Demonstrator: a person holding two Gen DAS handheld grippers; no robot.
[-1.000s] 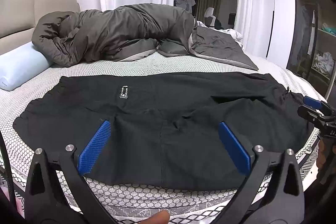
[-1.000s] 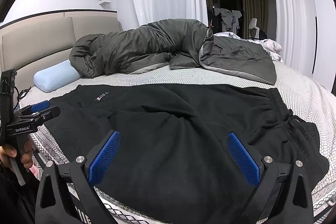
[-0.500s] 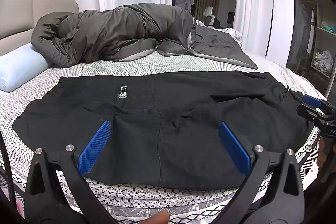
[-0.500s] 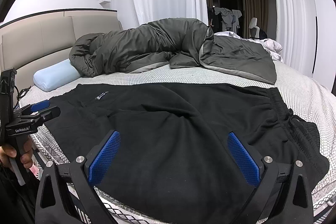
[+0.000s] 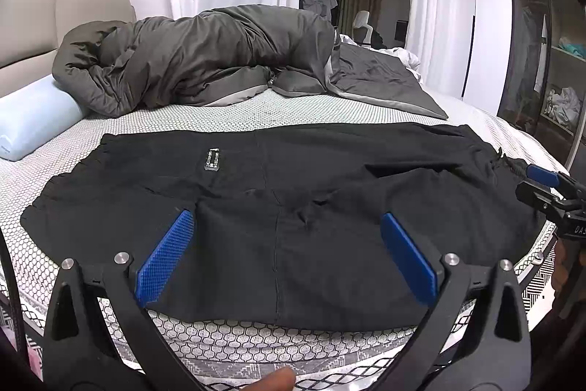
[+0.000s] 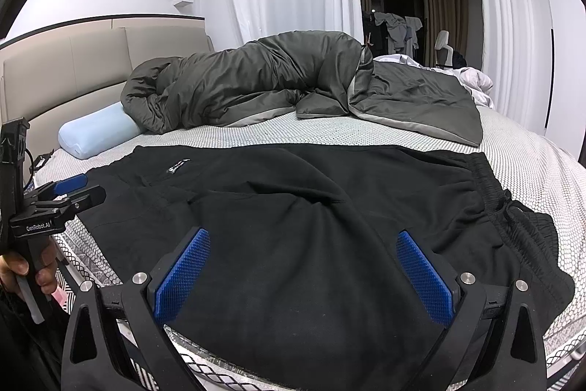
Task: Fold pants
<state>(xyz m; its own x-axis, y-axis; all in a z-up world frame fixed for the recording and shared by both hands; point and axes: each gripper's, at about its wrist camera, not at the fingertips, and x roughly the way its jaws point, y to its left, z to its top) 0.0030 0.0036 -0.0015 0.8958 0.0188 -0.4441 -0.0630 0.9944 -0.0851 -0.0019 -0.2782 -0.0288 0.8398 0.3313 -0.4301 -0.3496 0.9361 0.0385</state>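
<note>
Black pants [image 5: 293, 193] lie spread across the near part of the bed, folded lengthwise, with a small label [image 5: 212, 159] facing up. Their elastic waistband and drawstring [image 6: 509, 207] sit at the right end in the right wrist view. My left gripper [image 5: 285, 240] hovers open above the near hem edge with nothing between its blue pads. Over the middle of the pants [image 6: 311, 226], my right gripper [image 6: 302, 257] is open and empty as well. Each gripper shows in the other's view: the right one [image 5: 549, 189] at the far right, the left one [image 6: 62, 196] at the far left, held by a hand [image 6: 22, 270].
A rumpled grey duvet [image 5: 205, 57] lies across the back of the bed, with a pale blue bolster pillow [image 5: 33, 120] at the left by the headboard. The mattress edge [image 5: 256, 343] runs just below the pants. A wardrobe with shelves [image 5: 549, 79] stands at the right.
Both grippers have shifted only slightly; the views drifted a little. The pants have not moved and both grippers stay open.
</note>
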